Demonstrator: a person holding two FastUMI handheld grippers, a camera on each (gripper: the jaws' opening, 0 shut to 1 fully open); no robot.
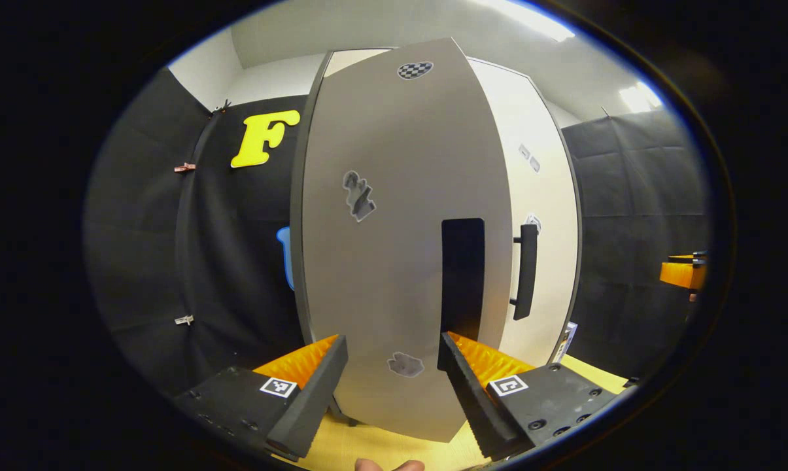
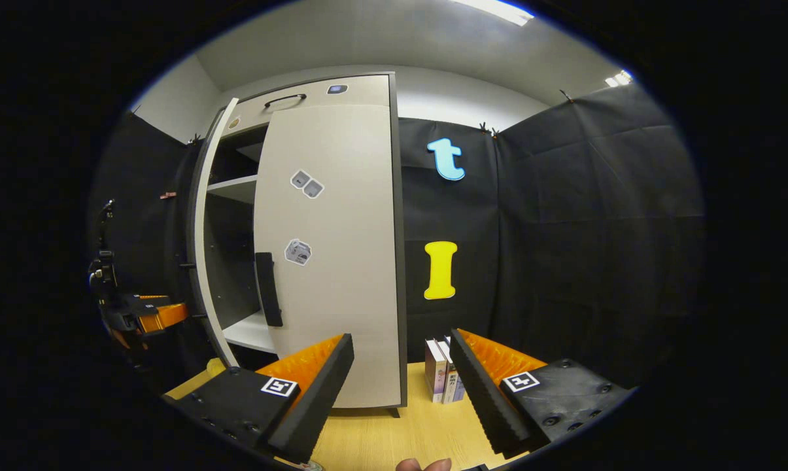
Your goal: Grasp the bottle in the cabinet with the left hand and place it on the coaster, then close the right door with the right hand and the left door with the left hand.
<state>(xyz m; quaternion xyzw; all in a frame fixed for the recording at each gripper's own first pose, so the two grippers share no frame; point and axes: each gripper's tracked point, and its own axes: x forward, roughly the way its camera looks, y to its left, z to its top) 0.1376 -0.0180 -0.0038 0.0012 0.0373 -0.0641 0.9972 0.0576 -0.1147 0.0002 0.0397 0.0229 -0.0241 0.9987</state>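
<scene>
Fingers of both grippers stand wide apart, holding nothing. Left gripper (image 1: pixel 392 386) faces the left door (image 1: pixel 394 248), judged partly swung; right door (image 2: pixel 341 261) looks closed against the cabinet (image 2: pixel 237 190). Bottle's place cannot be told.

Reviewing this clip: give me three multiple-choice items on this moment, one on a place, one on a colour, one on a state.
1. Where do the books stand?
A. On the tabletop right of the cabinet
B. On a cabinet shelf
C. On top of the cabinet

2. What colour is the right door's handle?
A. Silver
B. Black
C. Orange

3. How does the left door stand?
A. Fully shut
B. Swung open
C. Taken off

Answers: 1 A, they stand on the wooden table beside the cabinet's side; 2 B, the bar is black against the pale door; 3 B, its edge stands out, baring a shelf.
</scene>
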